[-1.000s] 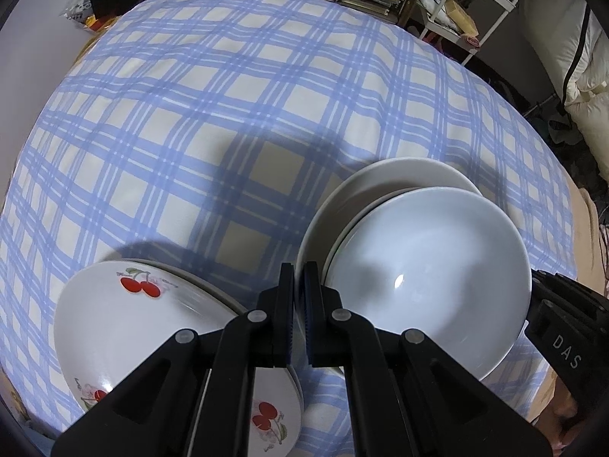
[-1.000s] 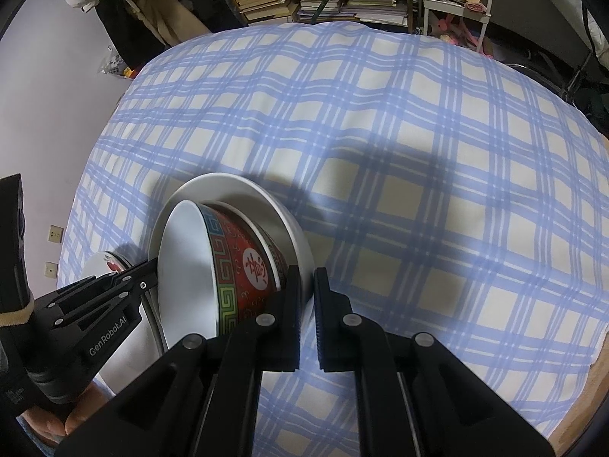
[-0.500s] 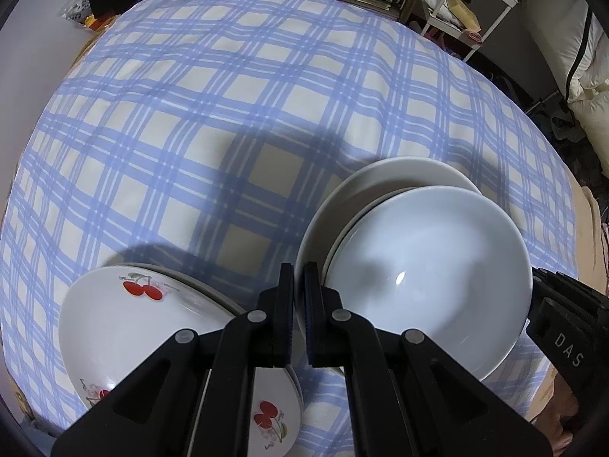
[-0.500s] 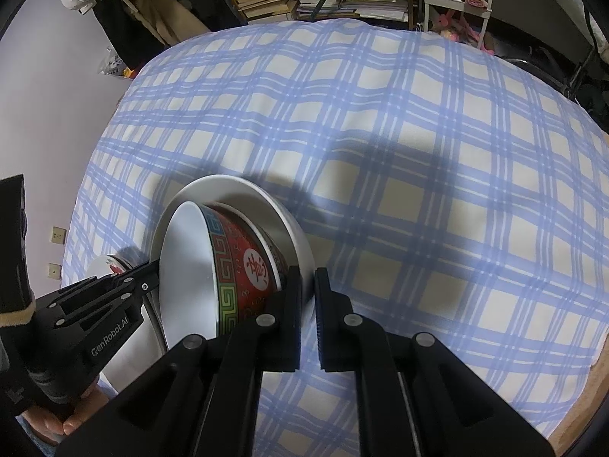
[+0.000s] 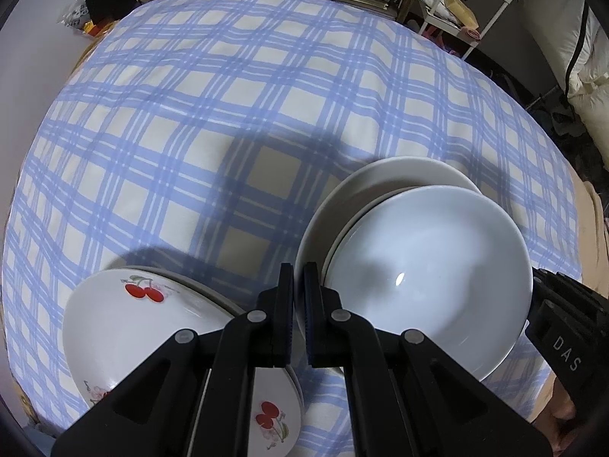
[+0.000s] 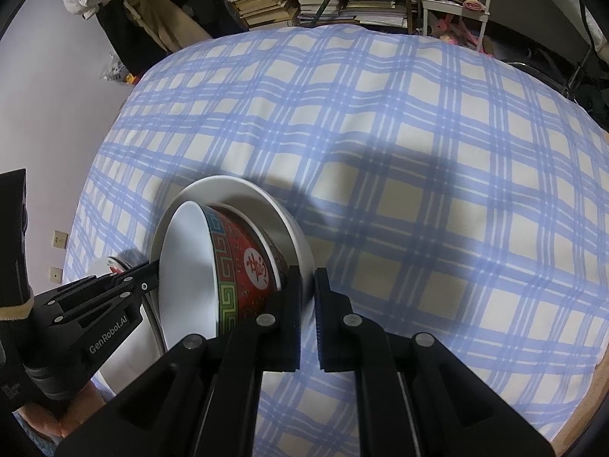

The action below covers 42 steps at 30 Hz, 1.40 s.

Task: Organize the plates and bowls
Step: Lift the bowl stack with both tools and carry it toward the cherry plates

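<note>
A bowl (image 6: 243,266), red outside with a patterned band and white inside (image 5: 426,278), sits in a white plate (image 5: 380,182). My left gripper (image 5: 298,297) is shut on the plate's left rim, and its fingers (image 6: 144,276) reach that rim in the right wrist view. On the opposite rim my right gripper (image 6: 308,293) is shut, with the white plate (image 6: 236,190) edge running into its narrow gap. The right gripper's body (image 5: 563,342) shows at the right. A stack of white dishes with red cherries (image 5: 152,327) lies at lower left under the left gripper.
A blue and cream checked cloth (image 5: 228,114) covers the table, with a dark shadow under the plate. Piled books (image 6: 304,0) and a white wire rack (image 5: 475,0) stand past the far edge. A pale wall (image 6: 45,114) runs on the left.
</note>
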{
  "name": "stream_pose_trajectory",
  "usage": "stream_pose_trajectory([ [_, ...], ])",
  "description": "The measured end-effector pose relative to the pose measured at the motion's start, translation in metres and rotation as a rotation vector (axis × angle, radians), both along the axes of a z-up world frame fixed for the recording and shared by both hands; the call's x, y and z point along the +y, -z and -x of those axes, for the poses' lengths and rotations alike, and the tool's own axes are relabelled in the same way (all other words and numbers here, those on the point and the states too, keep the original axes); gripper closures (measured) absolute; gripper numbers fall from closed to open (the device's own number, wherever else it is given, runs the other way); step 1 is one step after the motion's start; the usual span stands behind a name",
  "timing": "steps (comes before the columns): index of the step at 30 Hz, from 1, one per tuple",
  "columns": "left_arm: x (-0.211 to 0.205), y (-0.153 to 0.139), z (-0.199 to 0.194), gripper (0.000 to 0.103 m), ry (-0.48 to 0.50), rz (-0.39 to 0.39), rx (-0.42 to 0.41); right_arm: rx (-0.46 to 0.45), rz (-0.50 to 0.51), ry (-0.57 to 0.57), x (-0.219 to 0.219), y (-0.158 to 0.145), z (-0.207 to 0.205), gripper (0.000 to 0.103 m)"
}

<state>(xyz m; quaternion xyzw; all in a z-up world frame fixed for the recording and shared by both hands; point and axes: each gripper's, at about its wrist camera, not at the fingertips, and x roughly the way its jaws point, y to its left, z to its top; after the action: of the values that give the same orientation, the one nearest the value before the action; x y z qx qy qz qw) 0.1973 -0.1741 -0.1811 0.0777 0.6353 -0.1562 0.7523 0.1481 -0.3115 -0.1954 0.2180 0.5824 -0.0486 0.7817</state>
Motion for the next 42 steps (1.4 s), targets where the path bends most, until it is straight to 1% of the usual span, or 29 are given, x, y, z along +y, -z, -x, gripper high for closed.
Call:
stream_pose_trajectory([
  [4,-0.001,-0.006,0.0,0.1,0.009,-0.008,0.0,0.005,0.012,-0.001,0.003,-0.008,0.0,0.093],
  [10,-0.006,-0.012,-0.003,0.1,0.034,-0.033,0.0,0.032,-0.017,0.037,0.0,-0.011,-0.001,0.093],
  [17,-0.004,-0.02,-0.004,0.1,0.03,-0.038,-0.009,0.035,-0.002,0.035,0.005,-0.019,-0.001,0.093],
  [19,-0.001,-0.021,-0.004,0.1,0.024,-0.029,0.0,0.028,-0.015,0.04,0.005,-0.019,-0.001,0.093],
  [21,0.001,-0.02,-0.003,0.1,0.018,-0.031,0.003,0.03,-0.021,0.049,0.006,-0.018,0.001,0.093],
  [24,0.002,-0.013,-0.001,0.1,0.019,-0.038,0.009,0.036,-0.004,0.033,0.011,-0.016,0.001,0.094],
  [28,0.0,-0.009,0.0,0.1,0.032,-0.035,-0.001,0.066,0.035,-0.008,0.014,-0.007,-0.003,0.095],
  [29,0.0,-0.007,-0.001,0.1,0.034,-0.039,0.002,0.074,0.047,-0.023,0.015,-0.006,-0.006,0.095],
  [32,0.004,-0.002,-0.004,0.1,0.012,-0.016,0.023,0.09,0.06,-0.075,0.017,-0.001,-0.01,0.095],
  [34,0.005,0.0,-0.004,0.1,0.011,-0.012,0.023,0.084,0.055,-0.089,0.017,0.001,-0.01,0.095],
  [36,0.007,0.003,-0.004,0.1,0.003,-0.007,0.026,0.071,0.051,-0.076,0.017,0.003,-0.008,0.095],
  [39,0.011,0.006,-0.008,0.101,-0.015,0.014,0.044,0.043,0.077,-0.072,0.021,0.002,-0.005,0.095],
  [42,0.01,0.005,-0.007,0.1,-0.014,0.011,0.045,0.025,0.093,-0.069,0.024,0.0,-0.005,0.095],
])
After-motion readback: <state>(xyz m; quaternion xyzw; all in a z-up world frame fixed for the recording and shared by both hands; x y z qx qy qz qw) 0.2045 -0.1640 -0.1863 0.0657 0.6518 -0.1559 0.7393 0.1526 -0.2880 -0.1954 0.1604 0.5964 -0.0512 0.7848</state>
